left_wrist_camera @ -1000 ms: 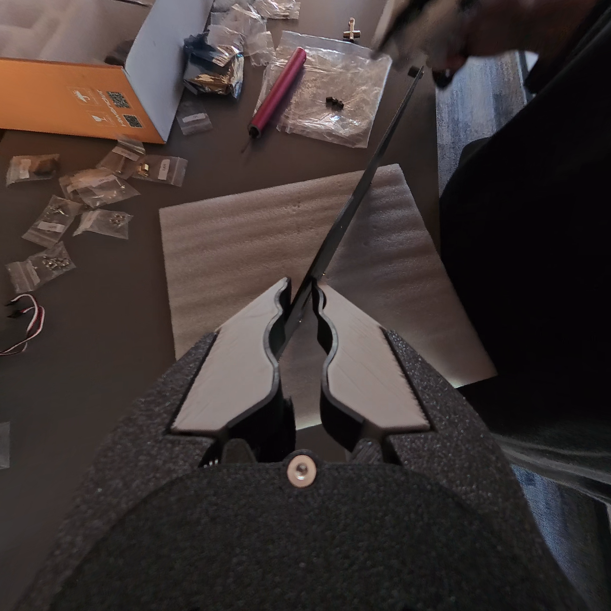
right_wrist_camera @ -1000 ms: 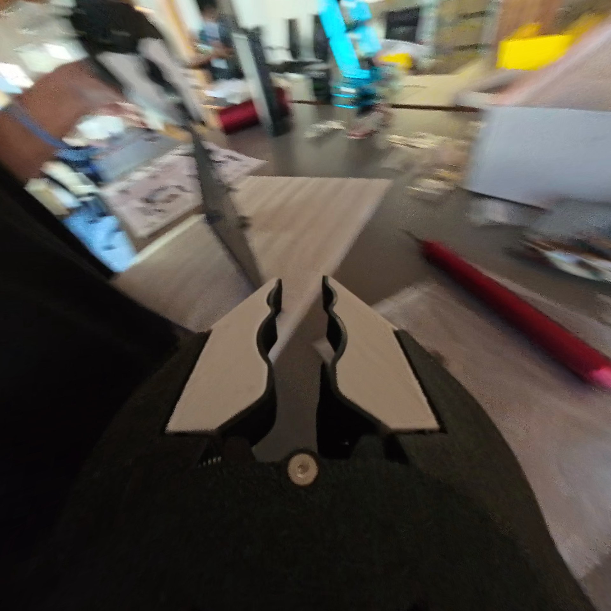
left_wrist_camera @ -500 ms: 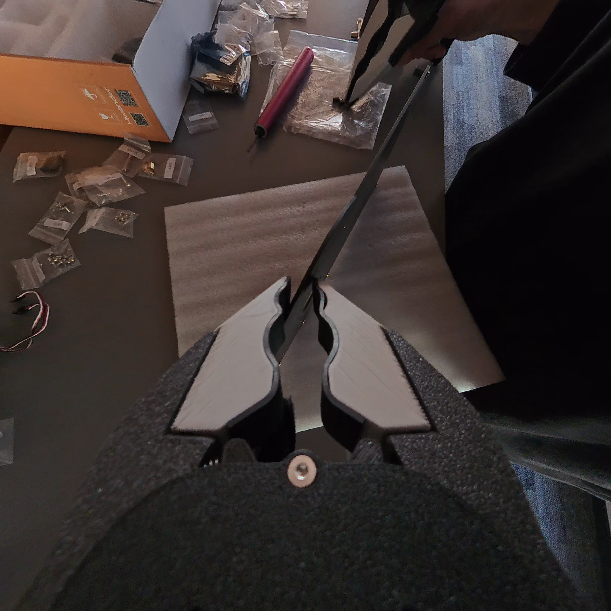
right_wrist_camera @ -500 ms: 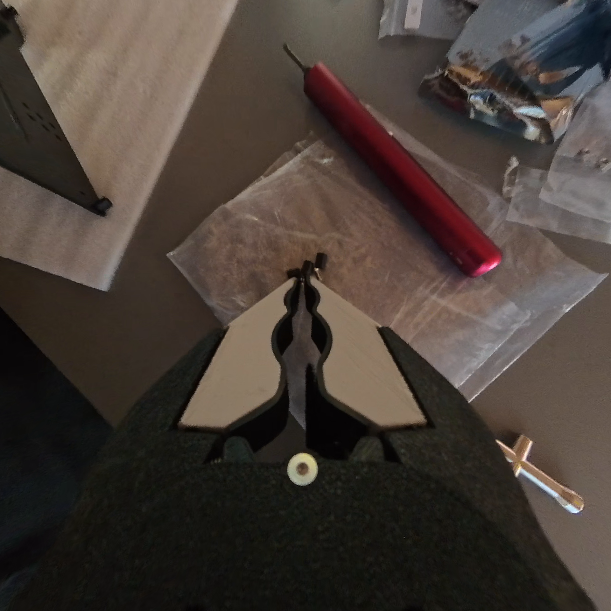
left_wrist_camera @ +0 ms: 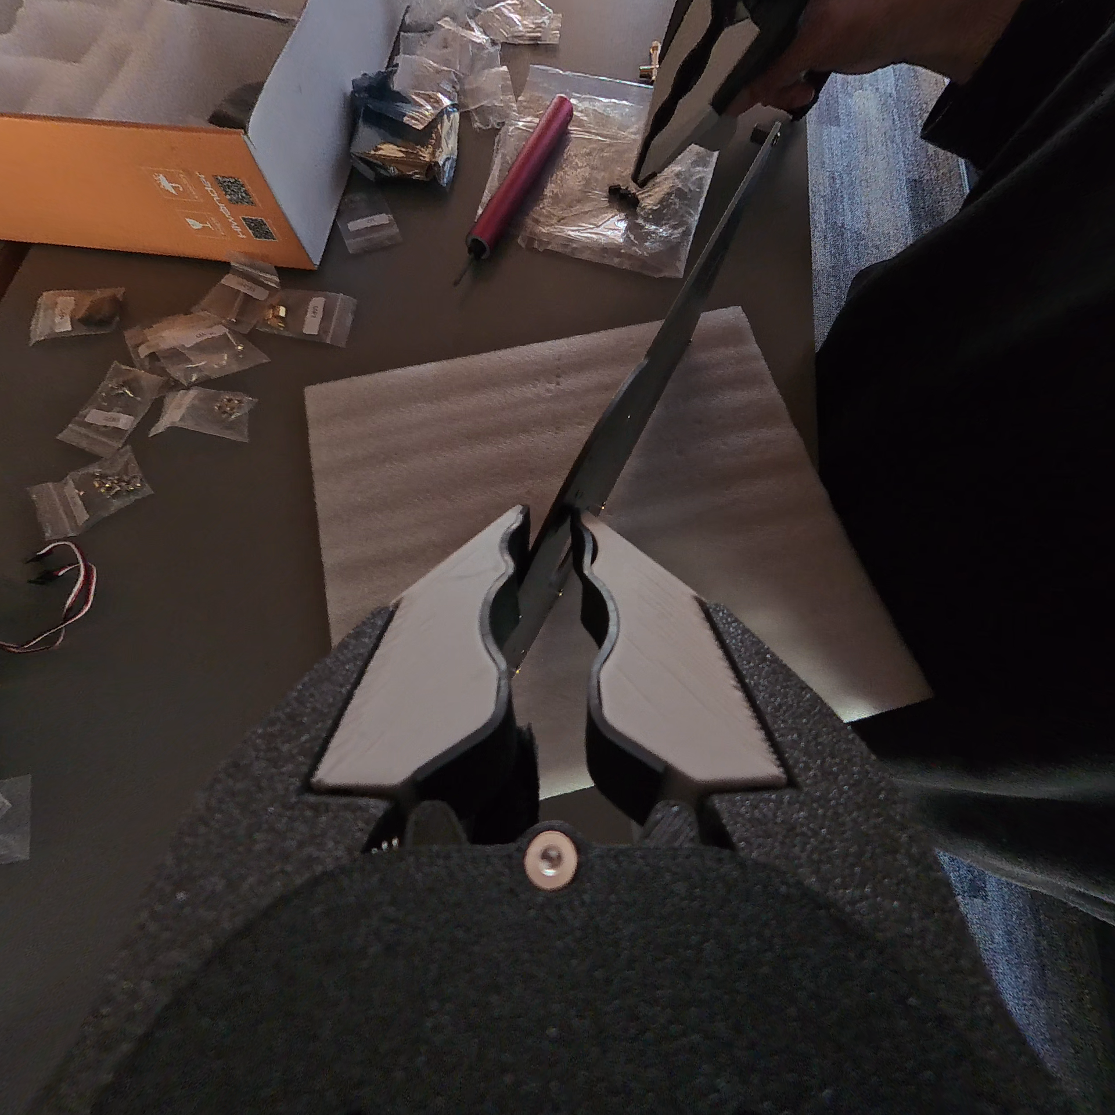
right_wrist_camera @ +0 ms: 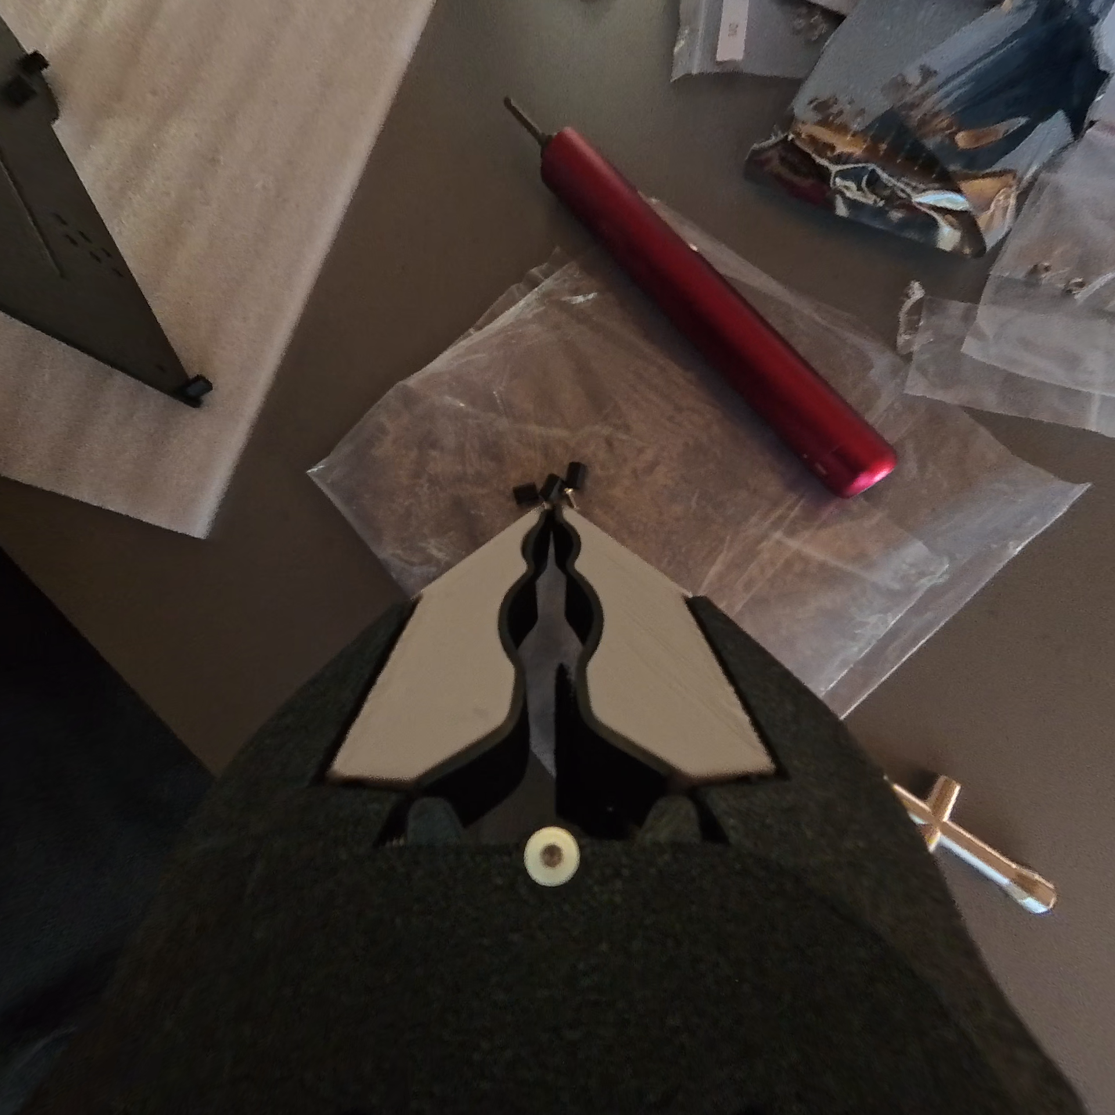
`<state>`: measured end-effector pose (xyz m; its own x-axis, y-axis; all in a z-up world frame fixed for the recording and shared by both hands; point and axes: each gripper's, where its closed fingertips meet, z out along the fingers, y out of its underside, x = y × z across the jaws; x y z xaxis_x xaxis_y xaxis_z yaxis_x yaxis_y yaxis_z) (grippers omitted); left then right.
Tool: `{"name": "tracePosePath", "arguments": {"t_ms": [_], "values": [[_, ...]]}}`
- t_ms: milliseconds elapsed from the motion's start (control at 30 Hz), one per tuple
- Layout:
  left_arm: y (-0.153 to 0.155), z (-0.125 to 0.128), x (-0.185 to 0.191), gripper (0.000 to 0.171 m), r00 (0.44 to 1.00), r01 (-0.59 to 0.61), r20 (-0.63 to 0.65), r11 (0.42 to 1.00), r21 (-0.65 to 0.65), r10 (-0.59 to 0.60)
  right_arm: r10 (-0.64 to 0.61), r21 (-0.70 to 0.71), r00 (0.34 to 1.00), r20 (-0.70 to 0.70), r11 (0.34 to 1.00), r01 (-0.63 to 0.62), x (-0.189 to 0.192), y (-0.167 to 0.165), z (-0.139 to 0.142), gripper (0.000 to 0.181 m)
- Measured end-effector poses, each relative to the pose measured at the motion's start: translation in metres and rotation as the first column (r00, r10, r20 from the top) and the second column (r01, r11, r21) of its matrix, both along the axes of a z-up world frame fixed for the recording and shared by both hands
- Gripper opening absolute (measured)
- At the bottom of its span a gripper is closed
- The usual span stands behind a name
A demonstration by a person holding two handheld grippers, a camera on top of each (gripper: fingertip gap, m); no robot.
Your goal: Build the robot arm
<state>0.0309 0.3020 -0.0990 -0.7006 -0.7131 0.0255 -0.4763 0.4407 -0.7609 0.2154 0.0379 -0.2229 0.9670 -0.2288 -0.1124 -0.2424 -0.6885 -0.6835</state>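
Left wrist view: the left claw (left_wrist_camera: 552, 522) is clamped on the edge of a thin black plate (left_wrist_camera: 676, 338) held tilted above a foam sheet (left_wrist_camera: 458, 458) on the desk (left_wrist_camera: 181, 633). Right wrist view: the right claw (right_wrist_camera: 550, 513) is nearly closed, tips at small black parts (right_wrist_camera: 552, 486) on a clear bag (right_wrist_camera: 694, 513); whether it grips one is unclear. A red screwdriver (right_wrist_camera: 718, 314) lies beside.

In the left wrist view we see the foam sheet (left_wrist_camera: 495, 458) at the centre of the table (left_wrist_camera: 181, 633), the open box (left_wrist_camera: 151, 175) at upper left with small bags (left_wrist_camera: 199, 410) below it, and a loose wire (left_wrist_camera: 57, 594) at the left edge. The plate (left_wrist_camera: 676, 338) slants from the left gripper (left_wrist_camera: 552, 519) towards the upper right. In the right wrist view the clear bag (right_wrist_camera: 694, 531) lies at centre with small screws (right_wrist_camera: 552, 486) on it just ahead of the right gripper (right_wrist_camera: 550, 513); the screwdriver (right_wrist_camera: 712, 308) lies partly on that bag, and the cross wrench (right_wrist_camera: 965, 844) sits at lower right.
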Motion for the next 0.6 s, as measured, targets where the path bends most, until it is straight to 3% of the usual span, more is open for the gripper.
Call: {"name": "tracePosePath", "arguments": {"t_ms": [433, 600], "values": [[0.0, 0.0, 0.001, 0.013, 1.0, 0.011, 0.006, 1.0, -0.005, -0.011, 0.0, -0.029, 0.999, -0.034, 1.0, -0.001, -0.001, 0.004, -0.007, 0.003], [0.0, 0.0, 0.0, 0.013, 1.0, 0.008, 0.018, 1.0, -0.01, -0.008, -0.03, -0.011, 0.999, 0.019, 0.999, 0.03, 0.001, -0.001, 0.008, 0.002]]}}
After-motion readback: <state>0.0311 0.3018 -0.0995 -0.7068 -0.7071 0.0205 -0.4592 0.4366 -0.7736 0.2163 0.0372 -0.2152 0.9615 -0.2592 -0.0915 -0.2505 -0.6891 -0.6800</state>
